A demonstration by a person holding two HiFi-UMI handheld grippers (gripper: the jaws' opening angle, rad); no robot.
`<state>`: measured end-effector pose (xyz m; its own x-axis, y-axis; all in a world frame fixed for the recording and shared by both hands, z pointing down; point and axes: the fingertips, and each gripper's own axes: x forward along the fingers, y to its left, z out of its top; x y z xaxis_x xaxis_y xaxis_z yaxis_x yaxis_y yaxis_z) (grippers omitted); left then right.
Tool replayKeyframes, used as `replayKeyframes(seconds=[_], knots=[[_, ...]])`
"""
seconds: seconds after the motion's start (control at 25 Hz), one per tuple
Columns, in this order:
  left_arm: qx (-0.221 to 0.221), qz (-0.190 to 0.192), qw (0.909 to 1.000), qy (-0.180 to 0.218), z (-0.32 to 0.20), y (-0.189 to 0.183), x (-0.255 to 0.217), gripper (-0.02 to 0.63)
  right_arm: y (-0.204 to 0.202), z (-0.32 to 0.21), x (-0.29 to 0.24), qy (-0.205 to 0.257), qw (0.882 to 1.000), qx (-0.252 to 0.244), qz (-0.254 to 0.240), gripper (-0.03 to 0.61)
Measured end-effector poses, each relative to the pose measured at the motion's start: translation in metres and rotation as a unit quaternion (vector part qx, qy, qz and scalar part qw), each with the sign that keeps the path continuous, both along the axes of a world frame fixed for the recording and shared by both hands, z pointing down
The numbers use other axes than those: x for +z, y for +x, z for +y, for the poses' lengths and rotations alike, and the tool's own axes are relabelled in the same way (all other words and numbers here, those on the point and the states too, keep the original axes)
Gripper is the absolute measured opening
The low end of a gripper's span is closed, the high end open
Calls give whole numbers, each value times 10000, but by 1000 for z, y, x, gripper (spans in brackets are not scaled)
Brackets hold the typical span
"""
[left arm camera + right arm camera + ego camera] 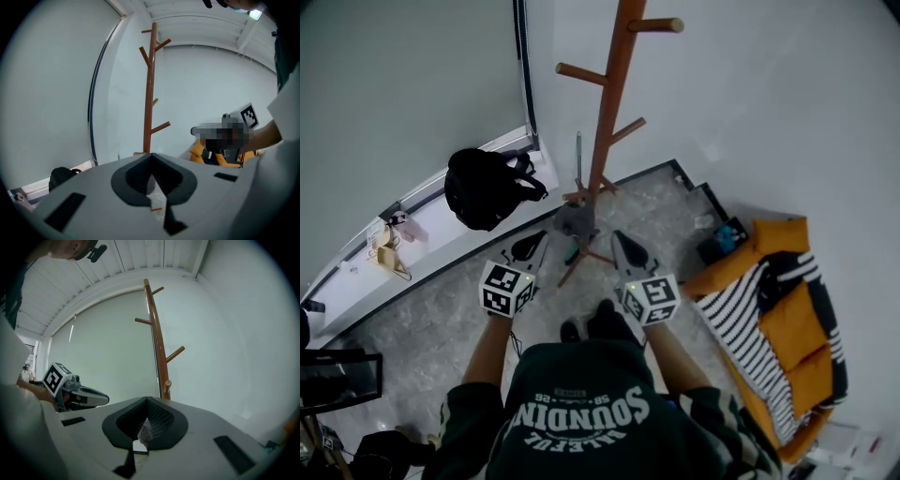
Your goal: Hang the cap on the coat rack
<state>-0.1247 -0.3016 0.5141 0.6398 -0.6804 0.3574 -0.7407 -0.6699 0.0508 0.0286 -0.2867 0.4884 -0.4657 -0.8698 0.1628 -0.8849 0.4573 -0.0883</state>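
Note:
The brown wooden coat rack stands on the floor ahead of me, with bare pegs at several heights; it also rises in the left gripper view and the right gripper view. A grey lump that may be the cap lies at the rack's foot. My left gripper and right gripper are held side by side in front of my chest, pointing at the rack's base. Both are shut with nothing between the jaws.
A black backpack sits on the white window ledge at left. An orange seat with a black-and-white striped cloth stands at right. A dark box lies by the wall. My shoes are on the speckled floor.

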Motion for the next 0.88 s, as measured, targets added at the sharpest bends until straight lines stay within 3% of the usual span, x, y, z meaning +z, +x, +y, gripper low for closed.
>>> replayKeyframes(seconds=[0.88], knots=[[94,-149,9998,-96,-9,8,16,0,1,-8,1,-40,10000,-67,0,-3]])
